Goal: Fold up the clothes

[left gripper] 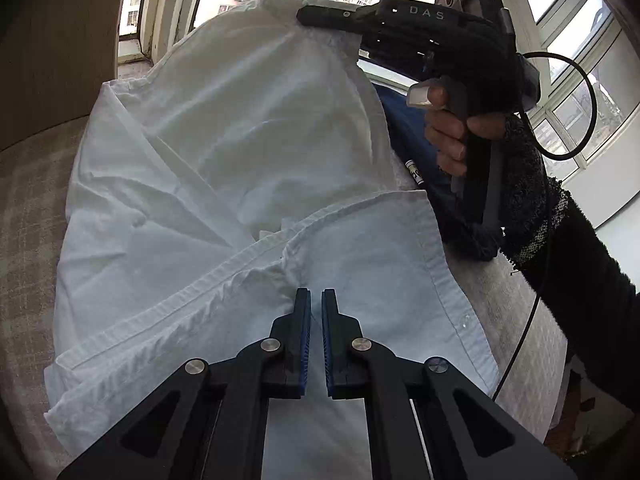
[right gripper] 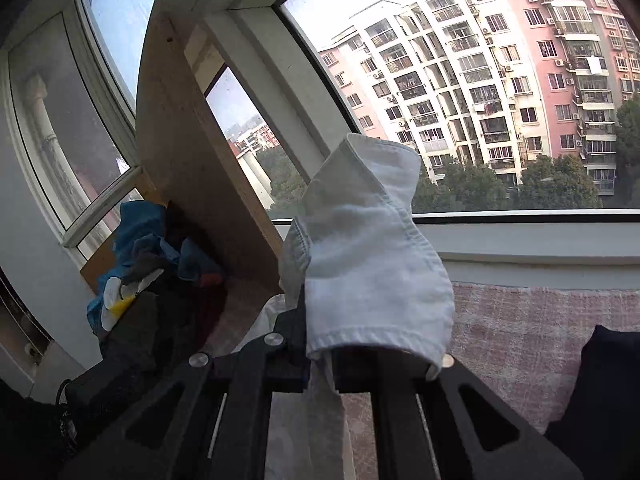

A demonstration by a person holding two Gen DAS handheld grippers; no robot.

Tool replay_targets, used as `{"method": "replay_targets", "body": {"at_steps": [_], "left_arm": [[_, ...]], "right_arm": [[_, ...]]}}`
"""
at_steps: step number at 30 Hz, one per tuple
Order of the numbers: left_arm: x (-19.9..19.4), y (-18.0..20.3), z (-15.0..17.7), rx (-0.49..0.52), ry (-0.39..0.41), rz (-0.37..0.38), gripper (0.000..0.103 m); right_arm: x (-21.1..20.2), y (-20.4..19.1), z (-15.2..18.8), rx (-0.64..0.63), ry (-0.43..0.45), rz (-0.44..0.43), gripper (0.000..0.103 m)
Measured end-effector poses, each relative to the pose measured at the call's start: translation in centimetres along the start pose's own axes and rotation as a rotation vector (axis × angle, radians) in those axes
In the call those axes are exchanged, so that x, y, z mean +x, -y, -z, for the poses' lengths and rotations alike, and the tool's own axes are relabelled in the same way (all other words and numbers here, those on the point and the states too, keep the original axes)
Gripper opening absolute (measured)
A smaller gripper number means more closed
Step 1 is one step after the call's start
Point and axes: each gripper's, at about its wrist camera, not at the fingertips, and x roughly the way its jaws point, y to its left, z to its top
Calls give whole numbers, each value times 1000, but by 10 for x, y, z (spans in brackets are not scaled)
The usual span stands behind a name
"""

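Backdrop: big windows [right gripper: 480,100], apartment blocks outside, grey checked cover [left gripper: 28,240] on the surface
Shirt: white shirt [left gripper: 224,168] sprawled on the cover, one end lifted up toward the glass
Left gripper [left gripper: 316,300]: jaws pretty much closed, pinching shirt fabric near the seam
Right gripper [left gripper: 320,16]: clamped on the raised cuff end, cloth flopping over its fingers
Side pile: dark and blue clothes [right gripper: 152,264] heaped by a wooden board [right gripper: 188,152]

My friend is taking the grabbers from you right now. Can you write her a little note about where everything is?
Left hand-held gripper: shut on the white shirt near its buttoned edge, down on the grey cover.
Right hand-held gripper: shut on a shirt end, lifted up high.
Dark blue garment lies beside the shirt; more clothes are piled by the window.
Done: both ends gripped. Left: lay it over, finish folding.
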Motion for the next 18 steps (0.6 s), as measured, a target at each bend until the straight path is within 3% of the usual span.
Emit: {"method": "replay_targets", "body": {"at_steps": [5, 10, 12, 16, 18], "left_arm": [[-15, 1, 4, -25, 14, -23, 6], [-52, -18, 11, -103, 67, -57, 9], [-63, -28, 10, -143, 76, -40, 9], [-67, -37, -13, -156, 109, 91, 13], [-62, -42, -25, -156, 139, 32, 13]], "right_arm": [[-37, -52, 7, -121, 12, -113, 7], [-75, -86, 24, -213, -30, -170, 7], [-87, -94, 31, -229, -47, -179, 7], [-102, -94, 36, -227, -58, -178, 7], [-106, -93, 37, -222, -60, -176, 7]]}}
